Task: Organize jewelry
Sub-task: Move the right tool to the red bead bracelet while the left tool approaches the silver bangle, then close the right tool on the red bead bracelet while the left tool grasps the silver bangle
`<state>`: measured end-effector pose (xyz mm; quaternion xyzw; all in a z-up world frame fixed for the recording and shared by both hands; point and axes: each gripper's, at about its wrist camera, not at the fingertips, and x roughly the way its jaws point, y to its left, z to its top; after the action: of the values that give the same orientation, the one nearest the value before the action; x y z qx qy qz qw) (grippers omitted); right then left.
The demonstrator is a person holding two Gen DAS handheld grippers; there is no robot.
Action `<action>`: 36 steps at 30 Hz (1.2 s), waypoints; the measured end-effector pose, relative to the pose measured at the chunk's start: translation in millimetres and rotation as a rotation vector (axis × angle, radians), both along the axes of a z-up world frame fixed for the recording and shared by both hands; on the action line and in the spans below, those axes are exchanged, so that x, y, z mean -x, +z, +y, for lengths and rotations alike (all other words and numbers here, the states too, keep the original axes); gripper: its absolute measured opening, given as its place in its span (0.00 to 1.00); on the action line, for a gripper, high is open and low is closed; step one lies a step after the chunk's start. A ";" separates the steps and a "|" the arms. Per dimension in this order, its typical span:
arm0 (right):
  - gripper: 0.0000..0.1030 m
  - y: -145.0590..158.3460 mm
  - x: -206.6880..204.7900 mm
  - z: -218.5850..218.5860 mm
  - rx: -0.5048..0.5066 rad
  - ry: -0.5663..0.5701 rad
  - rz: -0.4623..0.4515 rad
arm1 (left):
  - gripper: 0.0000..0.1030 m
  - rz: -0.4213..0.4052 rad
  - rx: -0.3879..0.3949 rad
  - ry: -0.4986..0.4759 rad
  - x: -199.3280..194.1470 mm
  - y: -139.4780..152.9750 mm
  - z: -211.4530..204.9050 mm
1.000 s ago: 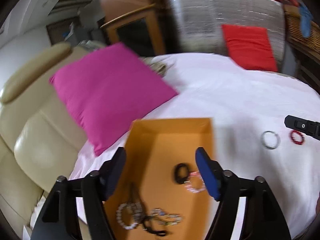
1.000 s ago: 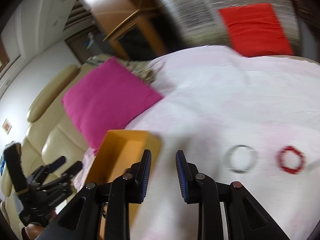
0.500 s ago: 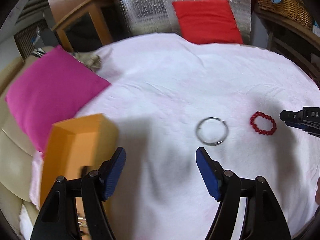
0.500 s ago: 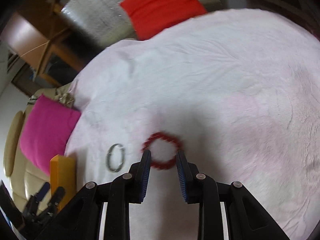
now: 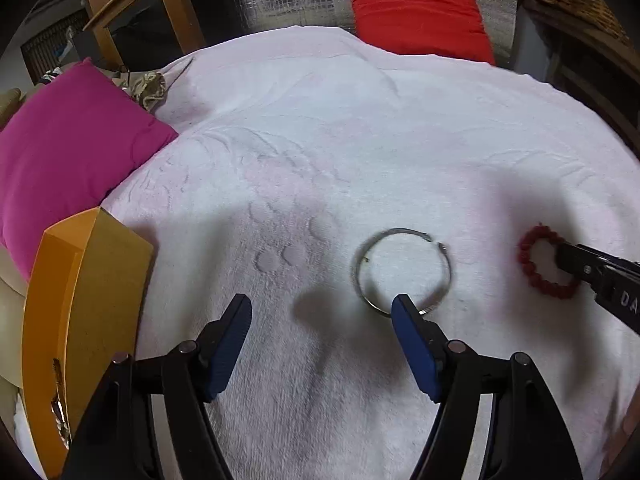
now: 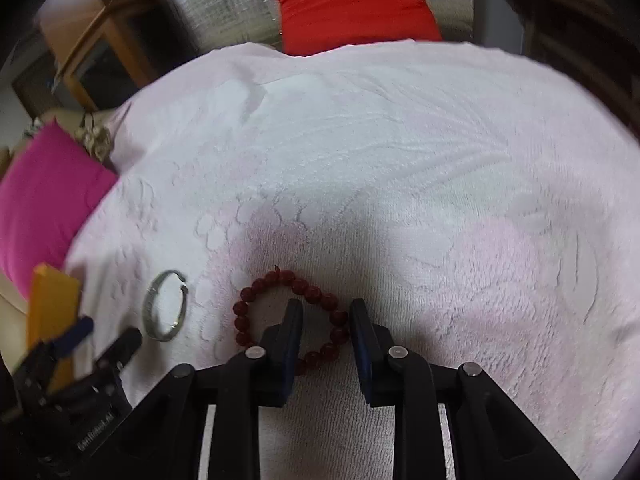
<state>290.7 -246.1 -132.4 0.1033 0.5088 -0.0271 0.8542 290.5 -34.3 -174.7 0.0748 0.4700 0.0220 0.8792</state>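
A silver bangle (image 5: 401, 271) lies on the white towel, also in the right wrist view (image 6: 165, 306). My left gripper (image 5: 322, 307) is open wide; its right fingertip overlaps the bangle's near rim. A red bead bracelet (image 6: 288, 314) lies right of the bangle, also in the left wrist view (image 5: 538, 262). My right gripper (image 6: 325, 309) is open, its jaws straddling the bracelet's right side. An orange box (image 5: 76, 320) with jewelry inside stands at the left.
A pink cushion (image 5: 68, 148) lies on the beige sofa at the far left. A red cushion (image 5: 416, 8) leans at the back beyond the towel's edge. A wooden table (image 5: 136, 12) stands at the back left.
My left gripper has swung right from over the orange box to the silver bangle. My right gripper has moved right and down onto the red bracelet.
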 end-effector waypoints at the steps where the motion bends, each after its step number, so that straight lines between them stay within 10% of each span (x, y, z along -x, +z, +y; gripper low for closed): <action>1: 0.14 0.1 0.6 1.5 0.030 -0.003 -0.006 | 0.71 0.001 0.004 -0.001 -2.6 -0.5 0.0; 27: 0.10 3.2 4.8 -27.2 -0.036 -0.072 -0.049 | 0.69 0.001 0.004 -0.048 -31.4 -16.6 -23.6; 36: 0.10 2.4 3.6 -27.8 -0.050 -0.082 -0.049 | 0.08 0.010 0.059 -0.026 -36.9 -19.2 -7.8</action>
<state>287.1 -273.9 -130.0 0.1461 0.4835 -0.0465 0.8618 327.4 -42.0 -194.0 0.0553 0.4738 -0.0038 0.8789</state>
